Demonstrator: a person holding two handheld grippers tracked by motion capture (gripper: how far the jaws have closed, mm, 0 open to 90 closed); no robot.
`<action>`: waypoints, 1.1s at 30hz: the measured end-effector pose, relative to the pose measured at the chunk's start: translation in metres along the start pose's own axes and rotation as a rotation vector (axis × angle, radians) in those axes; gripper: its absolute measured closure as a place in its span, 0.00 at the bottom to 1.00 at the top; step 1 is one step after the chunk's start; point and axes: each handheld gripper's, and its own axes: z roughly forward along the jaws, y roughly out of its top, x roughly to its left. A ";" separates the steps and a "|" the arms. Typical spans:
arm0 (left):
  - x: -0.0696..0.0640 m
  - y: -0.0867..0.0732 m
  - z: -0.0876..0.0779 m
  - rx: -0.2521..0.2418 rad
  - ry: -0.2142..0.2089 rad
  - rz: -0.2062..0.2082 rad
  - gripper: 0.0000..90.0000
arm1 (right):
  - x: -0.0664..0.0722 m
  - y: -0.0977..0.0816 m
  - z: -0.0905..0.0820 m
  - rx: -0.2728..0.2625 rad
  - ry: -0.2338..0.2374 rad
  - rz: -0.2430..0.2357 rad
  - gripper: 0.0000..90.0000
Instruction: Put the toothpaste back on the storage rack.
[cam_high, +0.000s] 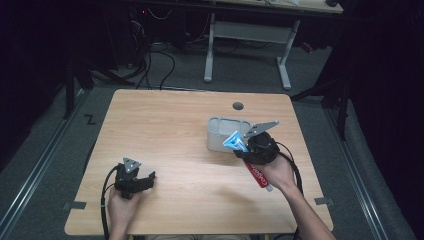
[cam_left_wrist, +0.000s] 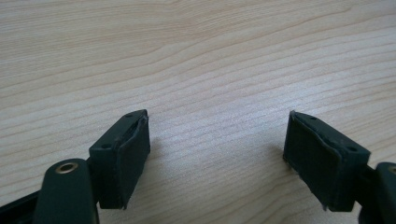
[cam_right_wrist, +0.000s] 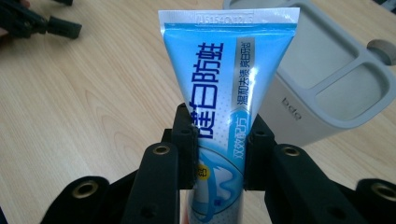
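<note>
A blue toothpaste tube (cam_right_wrist: 224, 79) with a red lower part and white cap end (cam_high: 261, 179) is clamped between the jaws of my right gripper (cam_right_wrist: 218, 140), which is shut on it and holds it above the table. Its crimped flat end (cam_high: 235, 141) points toward the grey holder (cam_high: 220, 131), a box with several compartments (cam_right_wrist: 336, 79) just beyond the tube. My left gripper (cam_high: 145, 179) rests low at the near left of the wooden table (cam_high: 165, 130). It is open, and its pads (cam_left_wrist: 133, 154) stand wide apart over bare wood.
A round cable hole (cam_high: 238, 106) sits in the tabletop behind the holder. Beyond the table's far edge stand a white desk frame (cam_high: 247, 35) and cables on the floor. In the right gripper view the left gripper (cam_right_wrist: 32, 23) shows at top left.
</note>
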 end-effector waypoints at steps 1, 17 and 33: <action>0.000 0.000 0.000 0.000 0.000 0.000 0.26 | -0.003 0.002 -0.002 -0.015 -0.002 0.003 0.80; 0.000 0.000 0.000 0.000 0.000 0.001 0.26 | -0.019 0.016 -0.016 -0.083 -0.026 0.034 0.80; 0.000 0.000 0.000 0.000 -0.001 0.001 0.26 | -0.025 0.039 -0.018 -0.102 -0.032 0.031 0.80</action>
